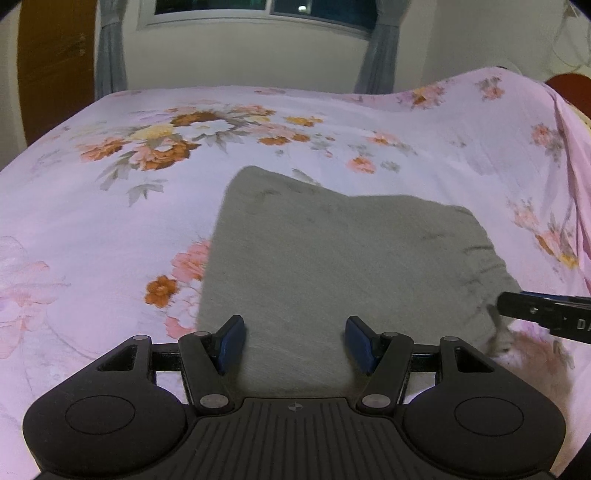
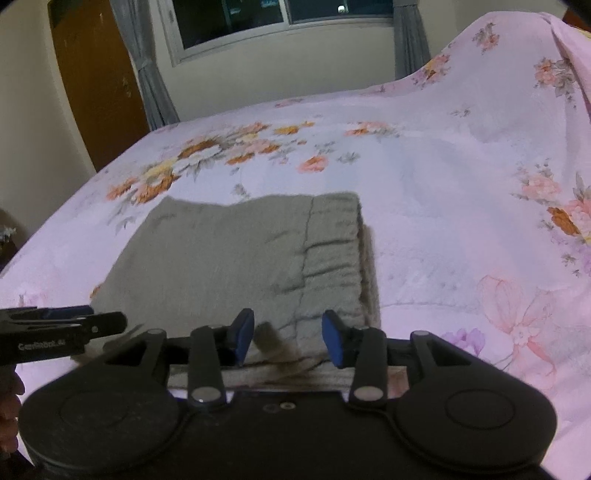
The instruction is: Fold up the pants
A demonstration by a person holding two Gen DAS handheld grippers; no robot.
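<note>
Left wrist view shows the grey pants [image 1: 332, 258] lying folded into a compact slab on the pink floral bedsheet [image 1: 110, 221], near the front edge of the bed. The gathered elastic waistband [image 2: 332, 251] sits along the slab's right side and runs front to back, with layered folded edges stacked just beside it on the right. Its far left corner points toward the flower print, and whether it is longer one way than the other cannot be told. The left gripper [image 1: 295, 341] hangs over the near edge of the cloth, its blue pads [image 1: 232, 341] spread apart with nothing between them. The right gripper [image 2: 288, 341] is likewise parted, above the waistband corner; whether it touches the fabric is unclear. Beyond the bed stand a window [image 2: 280, 22], grey curtains [image 2: 147, 74] and a wooden door [image 2: 96, 81]
</note>
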